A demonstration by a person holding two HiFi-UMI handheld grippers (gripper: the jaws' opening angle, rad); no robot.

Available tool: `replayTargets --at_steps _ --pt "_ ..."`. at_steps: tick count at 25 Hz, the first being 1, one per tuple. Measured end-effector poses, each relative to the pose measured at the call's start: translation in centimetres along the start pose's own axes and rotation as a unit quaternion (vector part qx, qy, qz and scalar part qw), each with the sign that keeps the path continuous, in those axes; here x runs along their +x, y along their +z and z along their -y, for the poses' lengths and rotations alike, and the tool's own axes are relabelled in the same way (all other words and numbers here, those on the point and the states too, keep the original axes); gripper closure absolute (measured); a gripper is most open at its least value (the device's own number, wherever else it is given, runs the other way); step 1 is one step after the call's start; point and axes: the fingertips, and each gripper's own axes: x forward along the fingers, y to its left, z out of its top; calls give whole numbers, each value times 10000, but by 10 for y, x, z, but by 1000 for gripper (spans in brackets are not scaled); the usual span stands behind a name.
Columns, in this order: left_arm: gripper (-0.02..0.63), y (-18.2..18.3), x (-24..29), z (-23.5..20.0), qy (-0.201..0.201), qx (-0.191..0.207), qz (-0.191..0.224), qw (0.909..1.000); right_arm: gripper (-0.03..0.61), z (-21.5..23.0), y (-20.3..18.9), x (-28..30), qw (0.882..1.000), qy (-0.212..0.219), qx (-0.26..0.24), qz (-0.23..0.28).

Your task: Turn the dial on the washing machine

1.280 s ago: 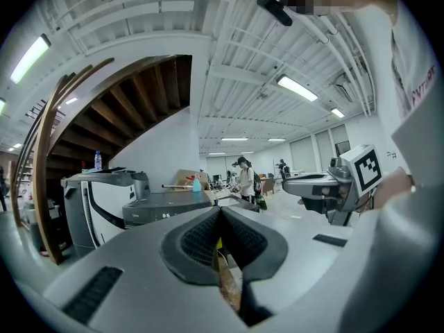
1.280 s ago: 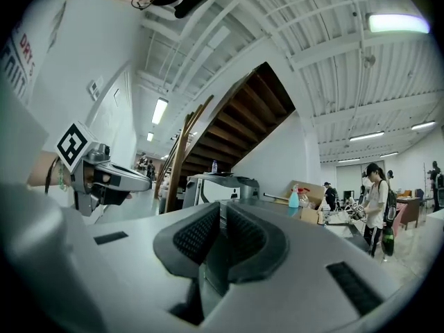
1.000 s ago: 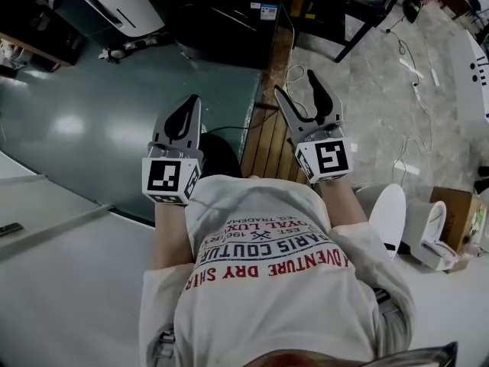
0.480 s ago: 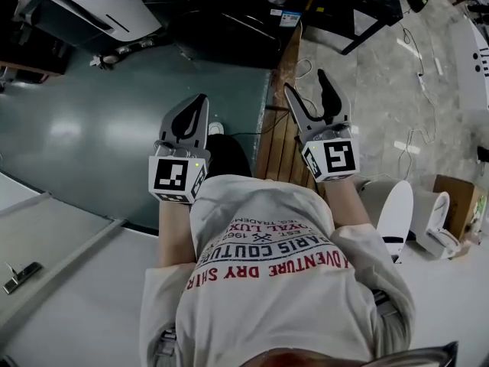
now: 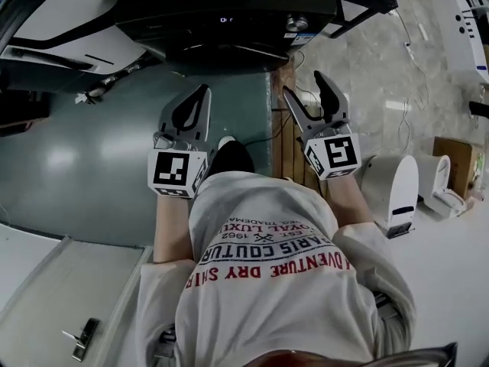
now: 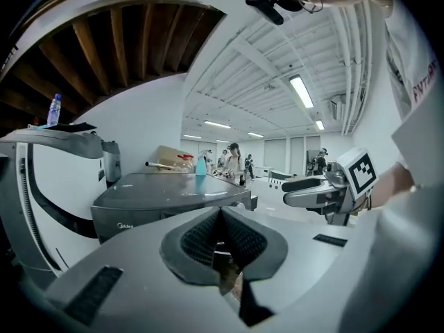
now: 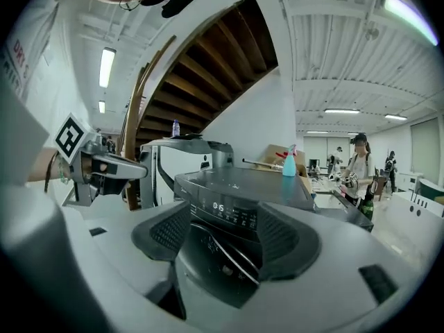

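The dark front-load washing machine [image 5: 229,6] stands at the top of the head view, with a lit display [image 5: 226,20] and a round silver dial [image 5: 296,24] on its front panel. Both grippers are held up before it, a good way short of the panel. My left gripper [image 5: 203,92] is shut with nothing in it; its pads [image 6: 220,217] meet. My right gripper [image 5: 303,84] is open and points towards the dial side. In the right gripper view the machine's display [image 7: 229,211] and door [image 7: 222,262] show between the open jaws.
A white appliance [image 5: 69,21] stands left of the washer. A wooden floor strip [image 5: 286,147] runs under the right gripper. A white device [image 5: 393,193] and a cardboard box [image 5: 452,163] sit at the right. Cables [image 5: 409,52] lie on the floor. A spray bottle [image 7: 289,162] stands on the machine's top.
The person has moved closer to the washing machine, which now fills more of the top of the head view. Both grippers keep the same pose and state.
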Motion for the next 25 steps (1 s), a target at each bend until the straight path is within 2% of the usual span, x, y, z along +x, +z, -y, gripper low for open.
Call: replayTargets --at_steps 5,9,12,15,18,25 --pt "598 21 29 -39 -394 -102 -192 9990 285 5 9 26 9982 -294 -112 -509" --pt "598 29 46 -45 -655 -105 -304 9973 285 20 14 35 9955 -585 13 -748" --pt "598 31 56 -45 -733 -144 -237 9969 285 34 9 48 9931 -799 31 -856" --pt "598 25 66 -34 -746 -250 -221 9967 285 48 -1 57 9918 -878 -46 -933" --pt "598 16 83 -20 -707 -243 -212 9970 285 63 -6 67 9927 -881 -281 -771" --pt "598 -24 118 -29 -357 -294 -294 9985 285 94 -53 112 9885 -1085 -574 -879"
